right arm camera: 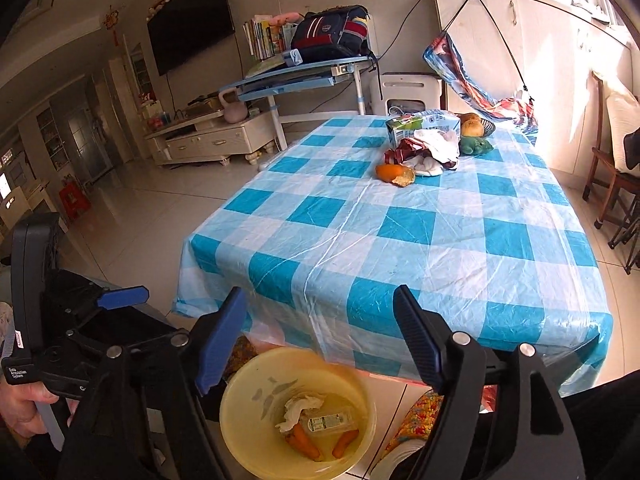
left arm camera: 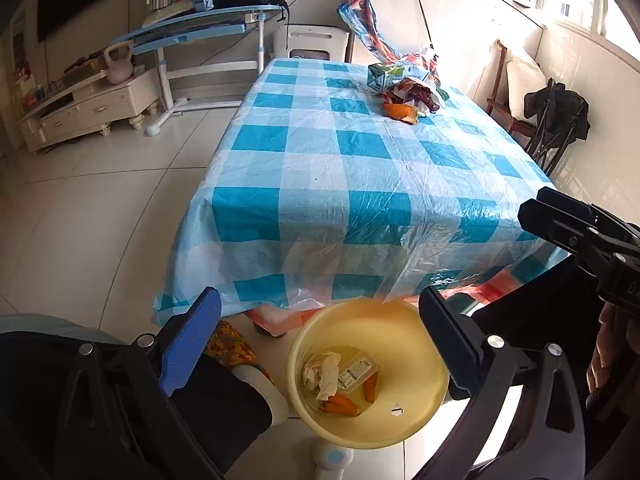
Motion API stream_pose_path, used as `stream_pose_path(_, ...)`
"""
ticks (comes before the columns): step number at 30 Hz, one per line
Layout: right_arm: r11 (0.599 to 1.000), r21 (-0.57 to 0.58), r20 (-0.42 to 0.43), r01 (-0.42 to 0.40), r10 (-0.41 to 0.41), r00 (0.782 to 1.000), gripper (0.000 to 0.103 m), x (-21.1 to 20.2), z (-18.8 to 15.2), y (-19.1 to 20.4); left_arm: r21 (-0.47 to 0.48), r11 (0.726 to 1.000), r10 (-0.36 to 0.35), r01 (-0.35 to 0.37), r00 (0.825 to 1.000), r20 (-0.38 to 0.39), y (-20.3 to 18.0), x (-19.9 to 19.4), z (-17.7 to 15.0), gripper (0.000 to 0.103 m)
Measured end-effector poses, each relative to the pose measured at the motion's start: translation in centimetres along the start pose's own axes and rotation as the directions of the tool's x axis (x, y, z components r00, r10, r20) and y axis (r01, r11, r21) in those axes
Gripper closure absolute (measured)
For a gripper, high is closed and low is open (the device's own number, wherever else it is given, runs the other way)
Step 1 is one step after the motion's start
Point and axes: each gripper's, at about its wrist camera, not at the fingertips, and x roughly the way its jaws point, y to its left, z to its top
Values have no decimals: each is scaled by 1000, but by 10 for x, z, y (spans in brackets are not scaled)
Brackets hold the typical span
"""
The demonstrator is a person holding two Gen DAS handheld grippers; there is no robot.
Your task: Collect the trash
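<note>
Both the left gripper [left arm camera: 320,344] and right gripper [right arm camera: 320,340] gaped wide, empty, above the yellow bin [left arm camera: 404,344]; orange peel [right arm camera: 394,174] lay far ahead on the worktop [right arm camera: 400,248], long axis crosswise.

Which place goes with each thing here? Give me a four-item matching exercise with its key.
Things:
1. orange peel
2. crumpled tissue
3. green carton
4. backpack

Places:
A. on the blue desk past the table
B. inside the yellow bin
C. on the checked tablecloth, nearest item of the pile
D. on the tablecloth, at the pile's far end

Pairs: 1-C, 2-B, 3-D, 4-A
</note>
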Motion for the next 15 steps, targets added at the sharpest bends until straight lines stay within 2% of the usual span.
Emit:
stream_pose_path(8, 1000, -12, 5, 11, -11, 1000, 28, -2, -1, 1, -28, 996, 90, -87, 992, 93, 7, -15, 8, 7)
stream_pose_path(15, 1000, -14, 7, 13, -13, 1000, 26, -3, -1, 1, -62, 990, 130, -123, 984, 122, 14, -19, 10, 7)
